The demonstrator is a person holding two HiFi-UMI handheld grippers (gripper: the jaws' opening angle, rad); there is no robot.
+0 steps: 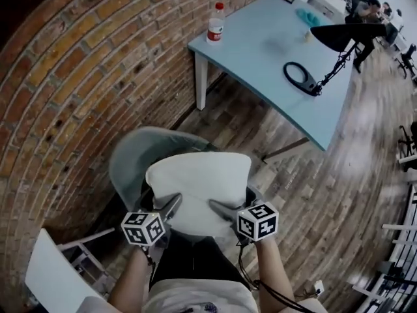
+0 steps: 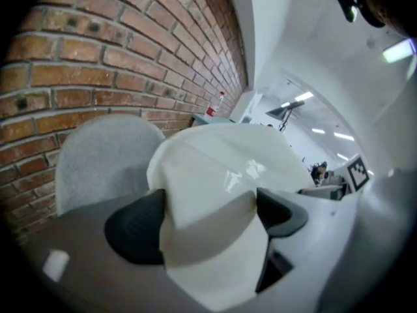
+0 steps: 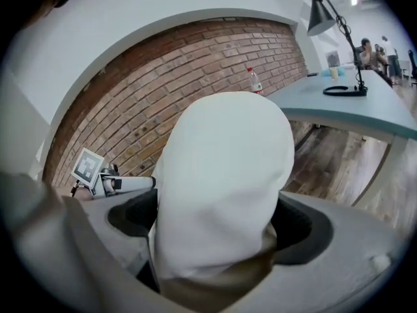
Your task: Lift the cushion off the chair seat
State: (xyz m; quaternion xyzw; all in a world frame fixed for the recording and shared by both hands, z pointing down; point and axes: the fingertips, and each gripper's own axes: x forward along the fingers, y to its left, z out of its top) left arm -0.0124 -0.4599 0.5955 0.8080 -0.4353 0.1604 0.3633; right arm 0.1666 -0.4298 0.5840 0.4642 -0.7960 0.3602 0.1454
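White cushion (image 1: 199, 181) between the fingers (image 2: 133, 230)

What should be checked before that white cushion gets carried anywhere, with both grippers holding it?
1. Left gripper clamped on the soft white square cushion: ok, both pads press into its near edge.
2. Right gripper clamped on the cushion: ok, fabric bulges between its pads.
3. Grips balanced: ok, one on each side of the near edge.
4. Cushion clear of the grey shell chair: cannot tell, the seat is hidden beneath it.
5. Light blue table out of the way: ok, it stands apart beyond the chair.
6. Table free as a landing spot: not ok at the clear plastic bottle with a red cap and the black desk lamp.
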